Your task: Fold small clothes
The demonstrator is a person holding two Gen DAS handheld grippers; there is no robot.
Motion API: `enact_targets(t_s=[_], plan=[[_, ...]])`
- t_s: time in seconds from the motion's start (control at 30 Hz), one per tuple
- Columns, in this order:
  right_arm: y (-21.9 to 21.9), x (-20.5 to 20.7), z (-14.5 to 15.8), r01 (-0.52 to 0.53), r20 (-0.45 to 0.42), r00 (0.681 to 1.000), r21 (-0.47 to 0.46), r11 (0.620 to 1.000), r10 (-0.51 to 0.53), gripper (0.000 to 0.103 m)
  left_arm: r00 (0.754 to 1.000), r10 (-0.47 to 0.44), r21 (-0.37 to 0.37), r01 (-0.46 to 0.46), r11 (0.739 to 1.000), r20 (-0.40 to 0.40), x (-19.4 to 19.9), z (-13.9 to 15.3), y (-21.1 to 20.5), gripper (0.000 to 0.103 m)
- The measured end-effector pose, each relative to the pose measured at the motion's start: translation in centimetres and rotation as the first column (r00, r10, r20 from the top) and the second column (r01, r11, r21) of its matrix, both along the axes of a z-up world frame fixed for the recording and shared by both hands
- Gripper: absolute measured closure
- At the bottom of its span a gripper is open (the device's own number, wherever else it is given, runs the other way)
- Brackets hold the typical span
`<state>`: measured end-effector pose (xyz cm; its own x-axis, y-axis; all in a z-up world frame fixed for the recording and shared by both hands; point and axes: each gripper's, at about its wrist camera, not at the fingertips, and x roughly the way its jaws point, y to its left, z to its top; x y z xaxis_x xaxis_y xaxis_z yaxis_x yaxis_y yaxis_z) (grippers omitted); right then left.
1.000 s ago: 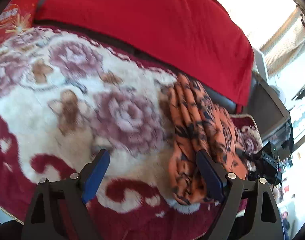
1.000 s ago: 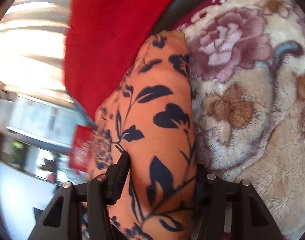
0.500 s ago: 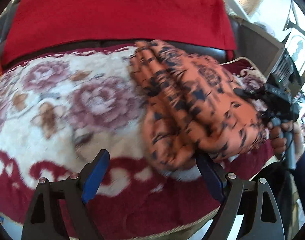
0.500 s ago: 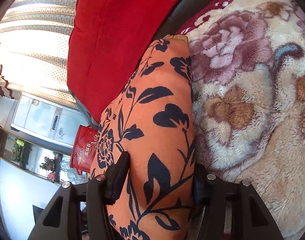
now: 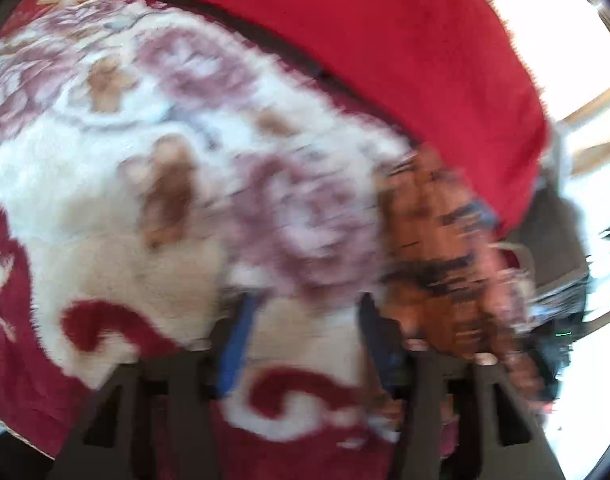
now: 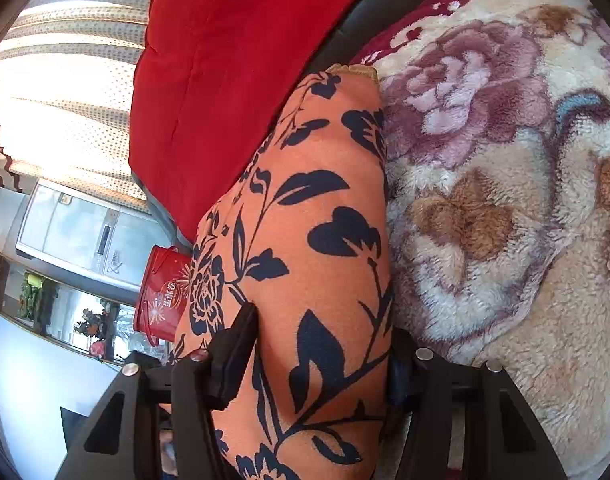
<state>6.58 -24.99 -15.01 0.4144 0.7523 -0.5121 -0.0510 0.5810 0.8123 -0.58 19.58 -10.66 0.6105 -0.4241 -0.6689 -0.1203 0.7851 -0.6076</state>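
Note:
A folded orange garment (image 6: 317, 216) with a dark leaf print lies along the edge of the fleece blanket (image 6: 505, 208). My right gripper (image 6: 319, 354) is shut on its near end, one pad on each side of the fold. The left wrist view is blurred by motion. There the garment (image 5: 437, 248) sits at the right, just beyond the right finger (image 5: 381, 344). My left gripper (image 5: 309, 344) hovers over the blanket (image 5: 105, 200) with its jaws closing. Only blanket shows between them.
A red cushion (image 5: 385, 40) runs along the back of the seat behind the blanket. Past the seat's end stand a red tin (image 6: 161, 292), a grey cabinet (image 6: 77, 232) and bright curtains (image 6: 65, 80).
The left view swung from facing the garment to the blanket, so the garment now sits at the right. The left jaws stand narrower. The right grip is unchanged.

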Motion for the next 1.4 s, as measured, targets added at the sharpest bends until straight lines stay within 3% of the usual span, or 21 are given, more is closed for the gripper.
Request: enact_targets(t_s=[0.1, 0.13, 0.2, 0.27, 0.37, 0.43, 0.5, 0.63, 0.7, 0.77, 0.83, 0.9, 0.93, 1.0, 1.07, 1.27, 1.4], plan=[[0.2, 0.0, 0.0, 0.002, 0.007, 1.0, -0.005, 1.0, -0.002, 0.043, 0.986, -0.1, 0.018, 0.098, 0.995, 0.131, -0.8, 3.2, -2.5, 0.019], [0.2, -0.1, 0.0, 0.001, 0.009, 1.0, -0.006, 1.0, -0.001, 0.043, 0.974, -0.162, 0.024, 0.161, 0.987, 0.155, -0.6, 4.0, -3.7, 0.019], [0.1, 0.1, 0.0, -0.001, 0.004, 1.0, -0.002, 1.0, 0.001, 0.043, 0.946, -0.267, 0.122, 0.247, 0.961, 0.183, -1.0, 4.6, -6.0, 0.019], [0.1, 0.2, -0.1, -0.005, 0.002, 1.0, 0.003, 1.0, 0.005, 0.043, 0.936, -0.307, 0.18, 0.277, 0.944, 0.171, -1.9, 4.4, -6.7, 0.019], [0.2, 0.1, -0.2, -0.008, 0.008, 1.0, 0.006, 1.0, 0.008, 0.043, 0.931, -0.322, 0.179, 0.292, 0.939, 0.172, -4.4, 4.0, -5.6, 0.019], [0.3, 0.2, -0.4, -0.011, 0.014, 1.0, 0.004, 1.0, 0.011, 0.043, 0.923, -0.357, 0.261, 0.313, 0.913, 0.143, -5.0, 3.5, -5.8, 0.019], [0.4, 0.2, -0.3, -0.008, 0.016, 1.0, -0.002, 1.0, 0.008, 0.043, 0.918, -0.382, 0.327, 0.331, 0.885, 0.105, -4.4, 2.7, -6.8, 0.019], [0.4, 0.1, -0.1, -0.004, 0.011, 1.0, -0.009, 1.0, 0.004, 0.042, 0.894, -0.439, 0.331, 0.39, 0.859, 0.089, -2.9, 2.4, -8.5, 0.02], [0.5, 0.1, -0.1, -0.002, 0.008, 1.0, -0.011, 1.0, 0.003, 0.042, 0.895, -0.442, 0.347, 0.393, 0.851, 0.069, -1.5, 2.0, -9.3, 0.021], [0.5, 0.2, -0.1, -0.004, 0.01, 1.0, -0.013, 1.0, 0.004, 0.042, 0.903, -0.424, 0.338, 0.377, 0.862, 0.073, -0.2, 1.9, -9.3, 0.036], [0.5, 0.3, -0.1, -0.006, 0.009, 1.0, -0.011, 1.0, 0.006, 0.042, 0.915, -0.4, 0.274, 0.371, 0.887, 0.057, 1.2, 1.2, -8.7, 0.052], [0.6, 0.3, -0.2, -0.01, 0.007, 1.0, -0.015, 1.0, 0.01, 0.042, 0.933, -0.357, 0.188, 0.342, 0.921, 0.051, 1.9, -0.1, -7.3, 0.053], [0.6, 0.3, -0.1, -0.013, 0.007, 1.0, -0.015, 1.0, 0.013, 0.042, 0.943, -0.33, 0.111, 0.323, 0.94, 0.054, 1.7, -1.0, -6.2, 0.053], [0.6, 0.3, -0.2, -0.018, 0.01, 1.0, -0.012, 1.0, 0.018, 0.042, 0.961, -0.271, -0.029, 0.273, 0.962, 0.058, 1.3, -2.5, -4.1, 0.052], [0.6, 0.3, -0.3, -0.022, 0.017, 1.0, -0.011, 1.0, 0.023, 0.042, 0.973, -0.227, -0.116, 0.231, 0.966, 0.049, 1.1, -3.5, -2.6, 0.052], [0.5, 0.2, -0.3, -0.022, 0.019, 1.0, -0.011, 1.0, 0.022, 0.042, 0.986, -0.164, -0.169, 0.165, 0.972, 0.017, -0.5, -4.5, -1.2, 0.055], [0.5, 0.4, -0.3, -0.014, 0.004, 1.0, -0.026, 1.0, 0.014, 0.042, 0.986, -0.166, -0.098, 0.167, 0.981, 0.024, -0.9, -3.5, -1.8, 0.056]])
